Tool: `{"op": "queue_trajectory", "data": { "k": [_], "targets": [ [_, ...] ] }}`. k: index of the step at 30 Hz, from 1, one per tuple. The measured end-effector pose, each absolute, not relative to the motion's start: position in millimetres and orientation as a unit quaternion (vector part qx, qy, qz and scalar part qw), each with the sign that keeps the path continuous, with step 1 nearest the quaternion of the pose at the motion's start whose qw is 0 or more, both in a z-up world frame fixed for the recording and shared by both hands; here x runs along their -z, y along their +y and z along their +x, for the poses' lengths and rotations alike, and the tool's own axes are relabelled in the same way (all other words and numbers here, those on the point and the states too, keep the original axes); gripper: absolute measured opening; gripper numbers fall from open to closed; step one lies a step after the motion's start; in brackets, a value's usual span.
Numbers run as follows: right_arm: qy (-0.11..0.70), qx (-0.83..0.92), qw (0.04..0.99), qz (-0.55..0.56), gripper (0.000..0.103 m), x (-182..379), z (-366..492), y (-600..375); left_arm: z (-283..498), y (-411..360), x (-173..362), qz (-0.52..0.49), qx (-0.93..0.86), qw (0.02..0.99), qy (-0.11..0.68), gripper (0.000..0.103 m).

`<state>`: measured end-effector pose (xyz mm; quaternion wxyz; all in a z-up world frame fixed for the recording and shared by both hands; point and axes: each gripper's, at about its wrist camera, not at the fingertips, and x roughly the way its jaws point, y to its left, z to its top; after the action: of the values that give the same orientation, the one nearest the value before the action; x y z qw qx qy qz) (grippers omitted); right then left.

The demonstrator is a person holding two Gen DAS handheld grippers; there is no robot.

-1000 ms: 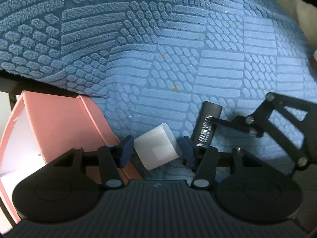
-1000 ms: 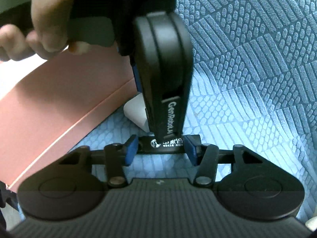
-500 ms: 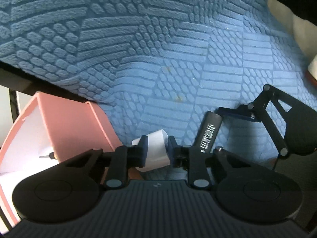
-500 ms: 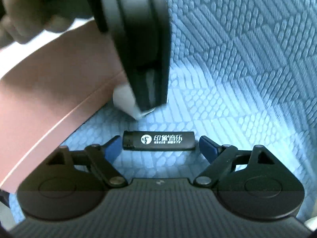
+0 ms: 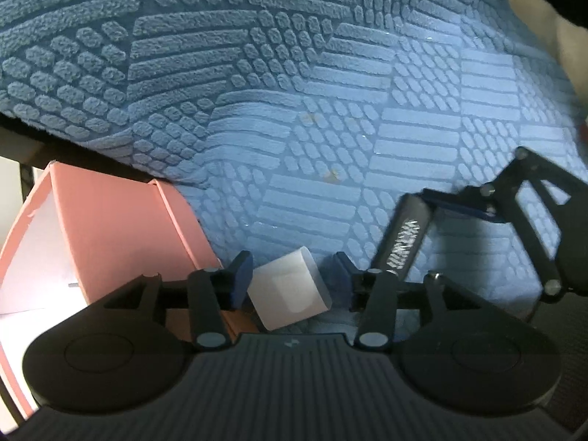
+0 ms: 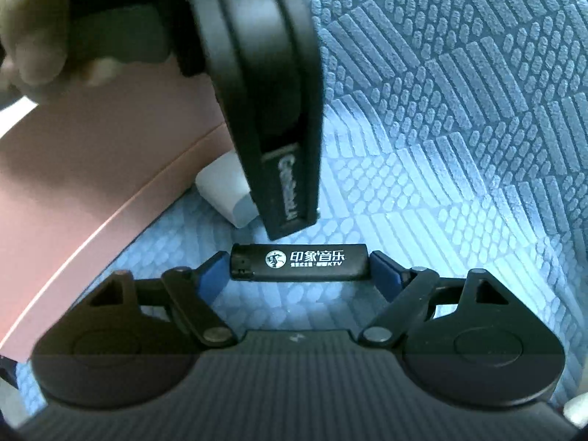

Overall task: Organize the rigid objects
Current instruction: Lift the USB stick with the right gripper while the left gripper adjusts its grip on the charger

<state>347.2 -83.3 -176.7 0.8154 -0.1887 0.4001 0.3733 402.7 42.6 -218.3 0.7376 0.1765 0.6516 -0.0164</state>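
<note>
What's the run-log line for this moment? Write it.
left gripper: open, straddling white block | right gripper: open, straddling lighter endwise | pink box: beside block | both items on blue mat

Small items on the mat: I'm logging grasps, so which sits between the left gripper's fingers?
The white block, between the left gripper; the black lighter lies at the right gripper.

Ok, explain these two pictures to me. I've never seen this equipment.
No robot here: a person holds a pair of hand-held tongs in each hand, with a camera on each looking along its fingers. One picture looks from the left tongs, the other from the right tongs. Everything lies on a blue patterned cloth beside a pink box. A white cube sits between the left tongs; whether they pinch it is unclear. The right tongs are spread open around a black lighter, not gripping it.
</note>
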Motion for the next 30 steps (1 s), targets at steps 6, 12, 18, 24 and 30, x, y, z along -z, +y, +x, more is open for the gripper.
{"op": "queue_trajectory", "data": {
  "k": [6, 12, 18, 24, 30],
  "targets": [
    [0.424, -0.348, 0.818, -0.173, 0.085, 159, 360, -119, 401, 41, 229, 0.176, 0.018, 0.737, 0.652, 0.054],
    [0.436, -0.327, 0.823, -0.159, 0.085, 142, 371, -156, 397, 46, 229, 0.166, 0.017, 0.741, 0.65, 0.042],
    [0.469, -0.273, 0.828, -0.144, 0.084, 132, 366, -197, 386, 51, 222, 0.132, 0.016, 0.753, 0.645, 0.028],
    [0.486, -0.232, 0.835, -0.108, 0.084, 116, 340, -237, 371, 46, 211, 0.117, 0.022, 0.762, 0.636, 0.019],
    [0.484, -0.198, 0.849, -0.07, 0.084, 84, 270, -274, 374, 53, 185, 0.09, 0.013, 0.76, 0.644, 0.03]
  ]
}}
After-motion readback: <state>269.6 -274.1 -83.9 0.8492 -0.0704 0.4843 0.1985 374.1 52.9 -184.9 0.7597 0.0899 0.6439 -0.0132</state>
